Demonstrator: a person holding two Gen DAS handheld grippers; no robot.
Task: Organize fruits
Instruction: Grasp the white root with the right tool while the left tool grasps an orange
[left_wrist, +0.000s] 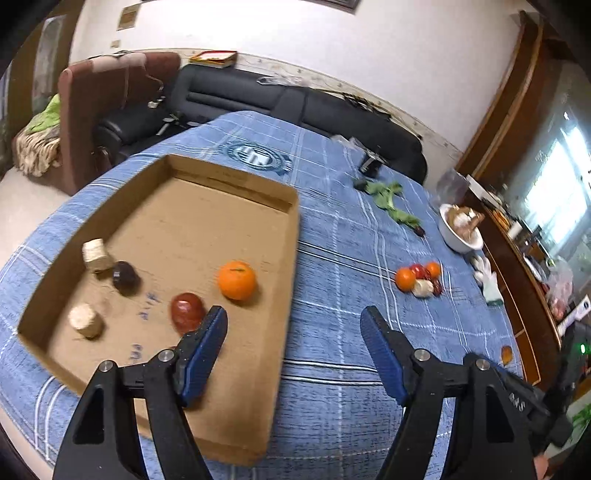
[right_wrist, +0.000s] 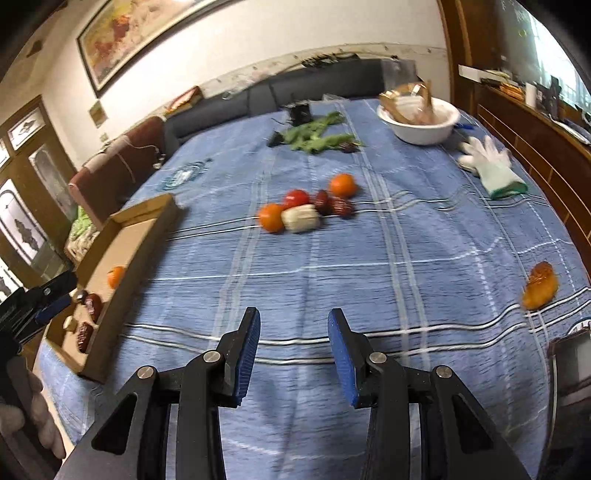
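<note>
A shallow cardboard tray lies on the blue checked tablecloth. In it are an orange, a red fruit, a dark fruit and two pale pieces. My left gripper is open and empty, over the tray's right wall. A cluster of loose fruit lies mid-table: two oranges, a red one, dark red ones, a pale piece. My right gripper is open and empty, well short of the cluster. The tray sits to its left.
A lone orange-brown fruit lies at the right. Leafy greens, a white bowl and a white glove sit at the far side. A dark sofa runs behind the table.
</note>
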